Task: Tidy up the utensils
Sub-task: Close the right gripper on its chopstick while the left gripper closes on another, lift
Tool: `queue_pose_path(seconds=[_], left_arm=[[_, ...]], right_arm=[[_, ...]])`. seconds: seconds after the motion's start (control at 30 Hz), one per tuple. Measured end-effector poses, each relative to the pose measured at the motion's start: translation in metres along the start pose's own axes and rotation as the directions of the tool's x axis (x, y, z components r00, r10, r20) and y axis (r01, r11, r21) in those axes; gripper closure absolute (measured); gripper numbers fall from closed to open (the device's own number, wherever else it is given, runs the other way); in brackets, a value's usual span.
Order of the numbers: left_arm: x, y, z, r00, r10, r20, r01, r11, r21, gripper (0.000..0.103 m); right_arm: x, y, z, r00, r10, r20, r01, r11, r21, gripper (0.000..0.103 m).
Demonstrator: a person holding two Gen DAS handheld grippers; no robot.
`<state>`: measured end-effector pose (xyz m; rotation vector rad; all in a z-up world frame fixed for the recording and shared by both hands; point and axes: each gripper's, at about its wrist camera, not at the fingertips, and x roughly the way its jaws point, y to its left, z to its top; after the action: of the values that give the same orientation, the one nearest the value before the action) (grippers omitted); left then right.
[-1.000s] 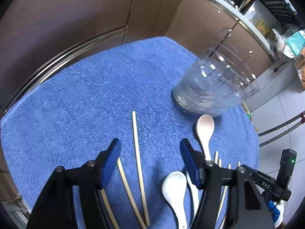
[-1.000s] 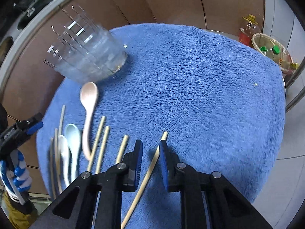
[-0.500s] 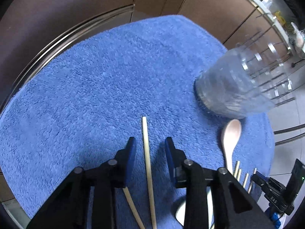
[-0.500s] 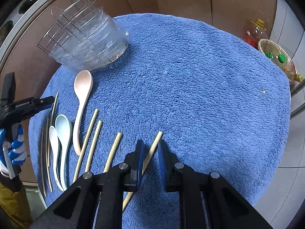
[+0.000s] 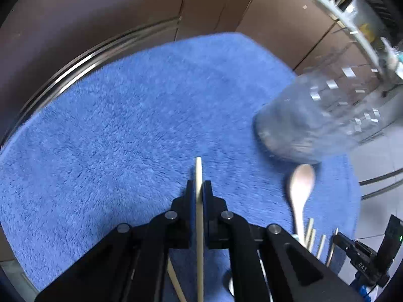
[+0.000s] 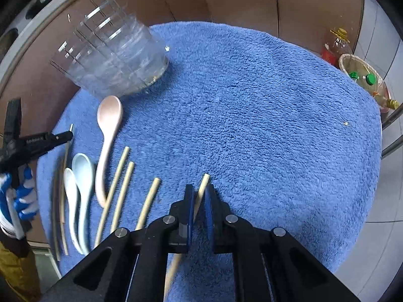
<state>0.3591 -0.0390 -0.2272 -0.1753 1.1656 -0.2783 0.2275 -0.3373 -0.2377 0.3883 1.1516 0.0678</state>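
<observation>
Left hand-held gripper (image 5: 199, 188): jaws pressed onto a chopstick (image 5: 199, 176), whose tip projects just past the fingertips, pointing away from the camera. Right hand-held gripper (image 6: 199, 197): jaws closed on a second chopstick (image 6: 203, 185); contact with both pads appears firm, though the angle leaves this slightly uncertain. Landmark: clear plastic holder (image 6: 113, 58), standing on the blue towel (image 6: 252, 113) that covers the counter. A pink spoon (image 6: 109, 130) lies just beside the holder's base. Further from the holder lie two pale spoons (image 6: 80, 191) and three loose chopsticks (image 6: 118, 188), side by side.
</observation>
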Motion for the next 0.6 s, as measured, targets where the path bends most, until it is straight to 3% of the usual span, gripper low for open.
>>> queue_pose_path(seconds=[0.13,0.3,0.5,0.6], left_arm=[[-0.037,-0.007,-0.016,0.995,-0.051,0.089,0.049,0.998,0.031,0.098],[-0.087,-0.011,-0.034,0.972,-0.113,0.205,0.102,0.993,0.068,0.098],[-0.140,-0.023,-0.057,0.945,-0.138,0.296,0.111,0.988,0.107,0.098],[-0.159,-0.031,-0.051,0.928,-0.153,0.339,0.118,0.986,0.121,0.098]], right_arm=[[-0.030,0.009,-0.008,0.995,0.039,0.087,-0.036,0.999,-0.039,0.096],[-0.077,0.032,-0.027,0.979,0.054,0.198,-0.029,0.992,-0.124,0.097],[-0.124,0.051,-0.052,0.949,0.086,0.303,-0.031,0.983,-0.180,0.097],[-0.144,0.063,-0.054,0.929,0.102,0.356,-0.025,0.977,-0.213,0.098]])
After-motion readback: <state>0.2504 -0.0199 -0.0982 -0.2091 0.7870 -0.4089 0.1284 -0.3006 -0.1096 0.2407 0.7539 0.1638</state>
